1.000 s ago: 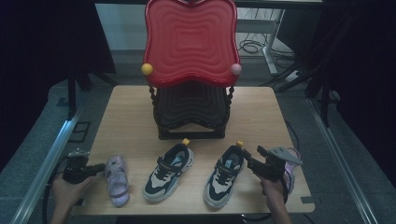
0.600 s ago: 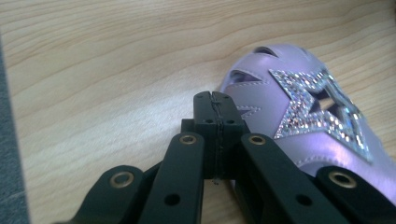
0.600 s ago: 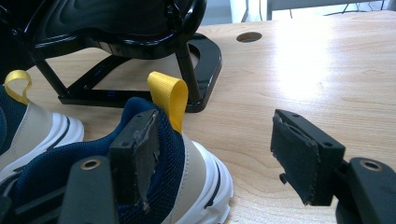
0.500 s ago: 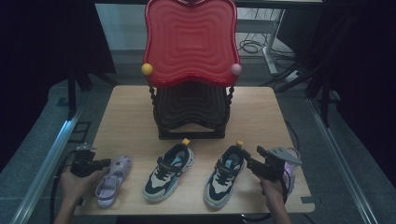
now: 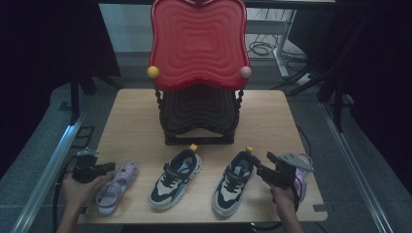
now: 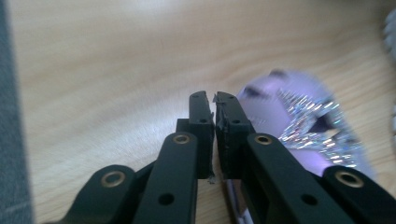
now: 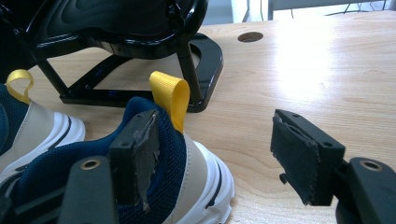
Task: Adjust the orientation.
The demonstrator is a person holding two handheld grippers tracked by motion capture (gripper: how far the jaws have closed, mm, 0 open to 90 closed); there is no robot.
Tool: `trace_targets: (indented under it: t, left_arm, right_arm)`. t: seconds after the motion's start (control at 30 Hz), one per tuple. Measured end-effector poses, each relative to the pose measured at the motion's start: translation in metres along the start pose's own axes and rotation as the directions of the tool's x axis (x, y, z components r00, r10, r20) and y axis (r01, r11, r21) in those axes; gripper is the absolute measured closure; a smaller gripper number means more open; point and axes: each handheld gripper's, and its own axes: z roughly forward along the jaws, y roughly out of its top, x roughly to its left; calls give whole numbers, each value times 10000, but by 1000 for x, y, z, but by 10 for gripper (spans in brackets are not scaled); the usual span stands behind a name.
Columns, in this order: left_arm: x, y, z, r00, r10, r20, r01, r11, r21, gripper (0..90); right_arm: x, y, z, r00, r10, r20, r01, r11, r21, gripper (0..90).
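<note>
A lilac glitter sandal [image 5: 116,187] lies tilted at the table's front left, toe toward the upper right. My left gripper [image 5: 109,167] sits by its toe. In the left gripper view its jaws [image 6: 215,100] have just been opening and stand a thin slit apart, with the sandal [image 6: 299,121] beside and under the right jaw. My right gripper [image 5: 262,164] is open at the heel of the right navy-and-cream sneaker [image 5: 233,184]. In the right gripper view one pad of that gripper [image 7: 212,126] rests against the sneaker's heel collar [image 7: 191,163] below its yellow loop. The other pad stands well clear.
A second matching sneaker [image 5: 175,179] lies left of the first. A pink sandal [image 5: 303,177] lies under my right hand near the table's right edge. A black stand [image 5: 199,116] with a red wavy top [image 5: 199,43] occupies the back middle.
The lilac sandal has swung from pointing straight away to tilted, toe toward the right. My left gripper moved slightly up and right with it. The right gripper has not moved.
</note>
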Motion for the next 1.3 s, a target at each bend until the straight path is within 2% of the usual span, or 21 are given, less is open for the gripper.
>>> trace_targets:
  t: [0.1, 0.2, 0.3, 0.33, 0.37, 0.47, 0.57, 0.73, 0.9, 1.13, 1.3]
  left_arm:
    - [-12, 5, -22, 9998, 220, 38, -216, 9968, -773, 793]
    - [-32, 12, -42, 9974, 546, 465, -471, 9876, -1501, 678]
    - [-56, 19, -54, 9910, 1093, 774, -952, 9814, -1670, 557]
    - [-71, 24, -59, 9847, 1482, 922, -1318, 9777, -1637, 498]
    - [-71, 24, -59, 9847, 1482, 922, -1318, 9777, -1637, 478]
    - [-89, 27, -66, 9773, 1721, 1235, -1471, 9709, -1892, 436]
    - [-92, 25, -68, 9767, 1732, 1269, -1470, 9701, -1930, 423]
    - [-88, 20, -68, 9813, 1556, 1134, -1335, 9743, -1816, 412]
    - [-86, 21, -62, 9803, 1660, 1072, -1467, 9749, -1676, 409]
    - [-85, 17, -58, 9784, 1749, 1098, -1578, 9762, -1487, 407]
    - [-85, 16, -61, 9806, 1700, 976, -1538, 9759, -1549, 405]
  right_arm:
    - [1, 1, -1, 9994, -292, -187, 291, 9996, -65, 319]
    - [3, 2, 0, 9984, -428, -360, 428, 9991, -28, 318]
    - [5, 2, 1, 9969, -603, -510, 608, 9981, 83, 317]
    - [7, 2, 1, 9953, -732, -639, 741, 9972, 123, 316]
    - [7, 2, 1, 9953, -732, -639, 741, 9972, 123, 316]
    - [9, 4, 0, 9926, -879, -834, 896, 9958, 174, 310]
    - [8, 4, -2, 9912, -931, -943, 952, 9953, 178, 307]
    - [6, 4, -10, 9882, -1031, -1135, 1051, 9944, 122, 299]
    - [1, 3, -20, 9881, -916, -1237, 926, 9957, 24, 299]
    - [-8, 7, -29, 9915, -744, -1068, 740, 9972, -80, 300]
    - [-16, 9, -33, 9938, -702, -860, 698, 9975, -75, 315]
